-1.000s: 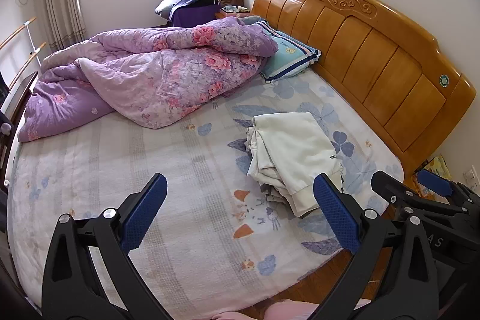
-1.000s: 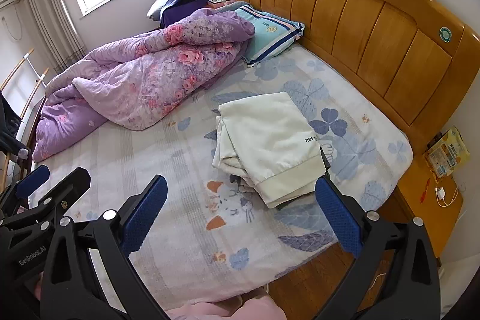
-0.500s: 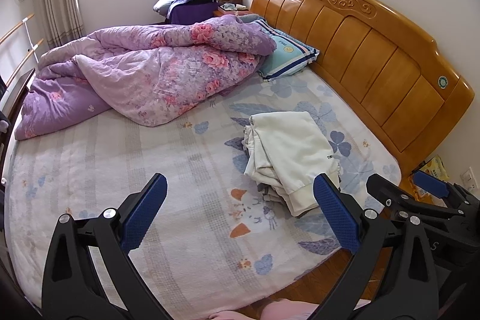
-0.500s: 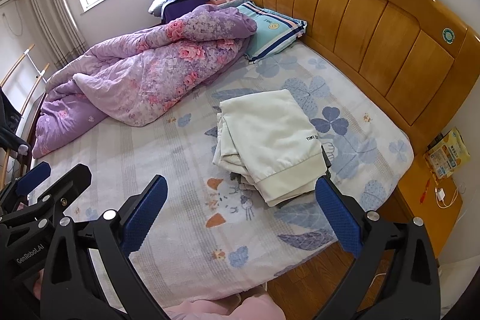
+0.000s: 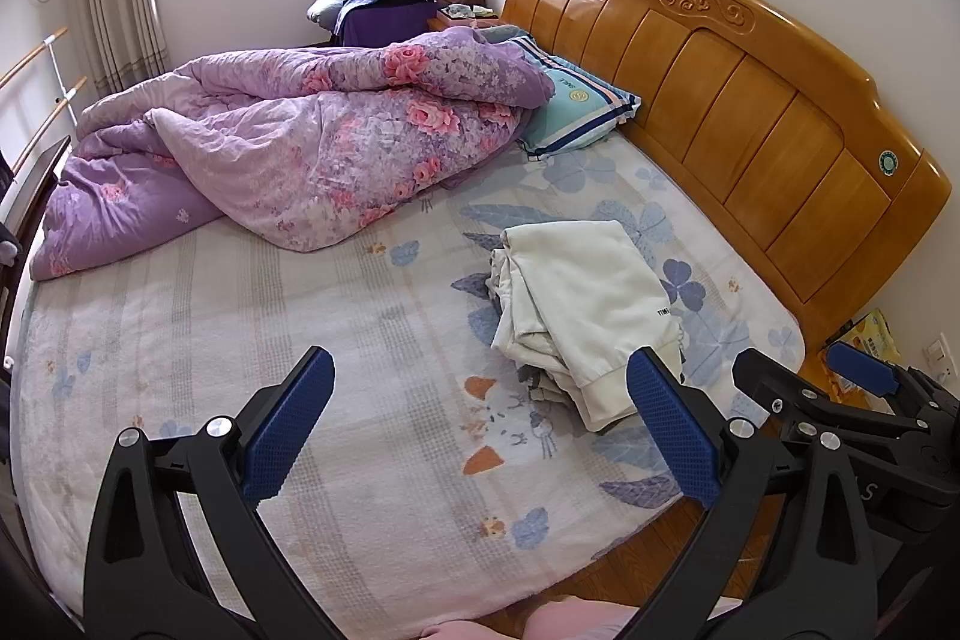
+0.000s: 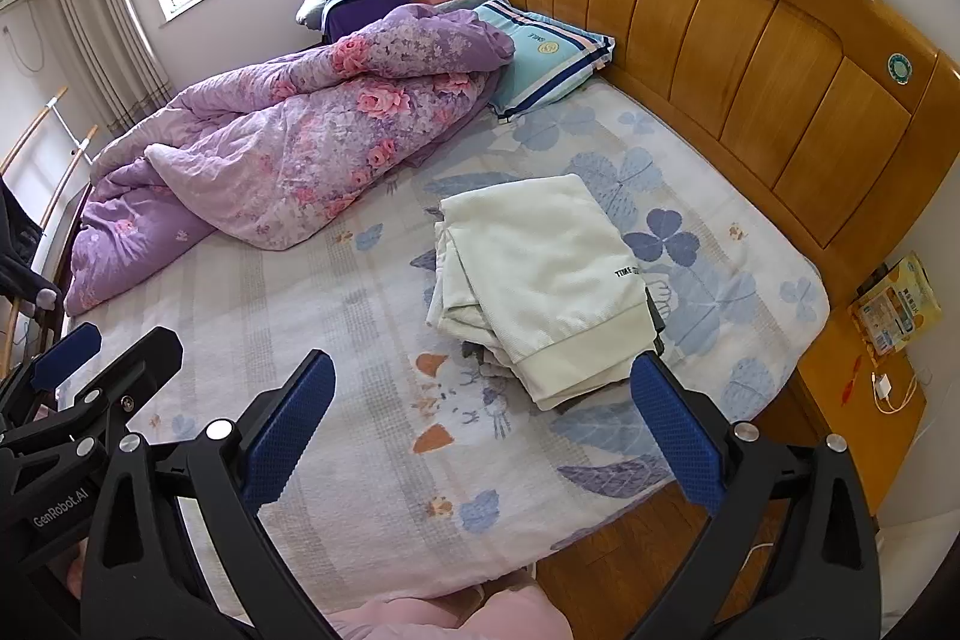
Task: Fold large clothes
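On bed (image 6: pixel 312 316): folded cream garment (image 6: pixel 540 274) | both hand-held grippers (image 5: pixel 480 430) (image 6: pixel 483 427) spread apart, empty

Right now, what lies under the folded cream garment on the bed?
Under the cream garment, edges of other pale, grey and dark folded clothes stick out. What they are, and how many, is covered.

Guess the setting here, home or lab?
Most likely a home bedroom: a bed with a wooden headboard, a rumpled purple quilt and a pillow. Folded clothes lie on the sheet.
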